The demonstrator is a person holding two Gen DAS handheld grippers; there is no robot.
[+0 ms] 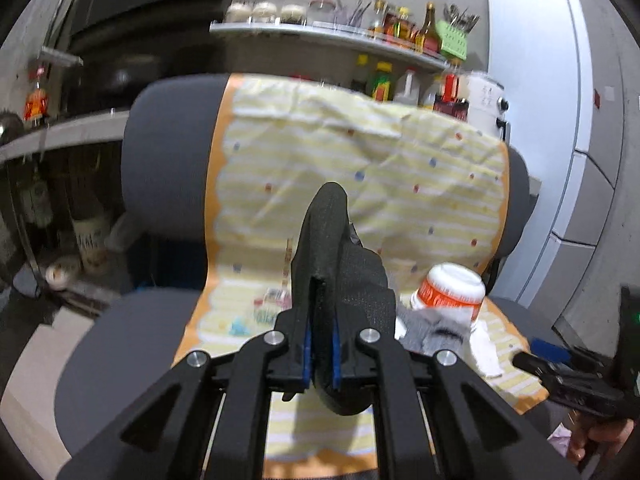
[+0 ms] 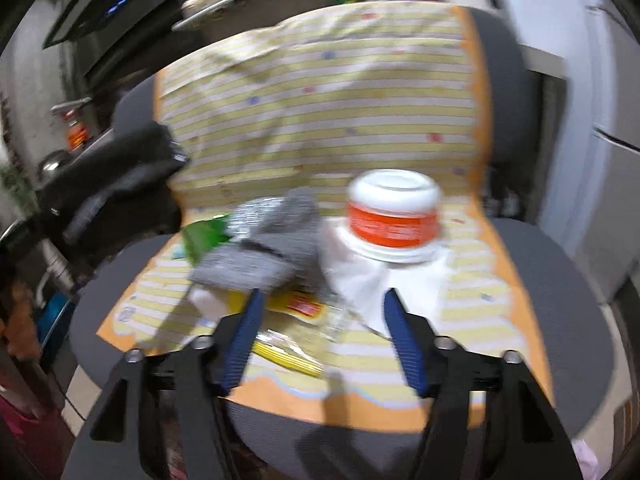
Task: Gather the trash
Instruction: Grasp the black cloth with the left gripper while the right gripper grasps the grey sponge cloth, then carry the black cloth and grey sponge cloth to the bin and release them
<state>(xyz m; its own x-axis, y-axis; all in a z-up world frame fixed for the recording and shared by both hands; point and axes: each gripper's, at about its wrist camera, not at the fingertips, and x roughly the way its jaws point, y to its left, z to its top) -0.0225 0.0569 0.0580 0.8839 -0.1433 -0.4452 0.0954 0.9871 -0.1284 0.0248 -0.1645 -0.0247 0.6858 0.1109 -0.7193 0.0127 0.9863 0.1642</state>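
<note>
My left gripper (image 1: 322, 356) is shut on a black sock (image 1: 340, 264) and holds it up over the chair seat; it shows at the left in the right wrist view (image 2: 116, 184). My right gripper (image 2: 324, 320) is open and empty, low over the seat's front. Ahead of it lie a grey sock (image 2: 268, 248), a white tissue (image 2: 368, 280), a yellow-red wrapper (image 2: 296, 304), a green wrapper (image 2: 204, 236) and clear plastic film (image 2: 288, 344). An upturned white and orange cup (image 2: 394, 216) stands on the tissue; it also shows in the left wrist view (image 1: 452, 288).
A grey office chair (image 1: 168, 152) carries a yellow striped cloth (image 1: 340, 152) over its back and seat. Kitchen shelves with bottles (image 1: 404, 28) stand behind. A white fridge (image 1: 548, 120) is at the right. A counter (image 1: 60, 136) is at the left.
</note>
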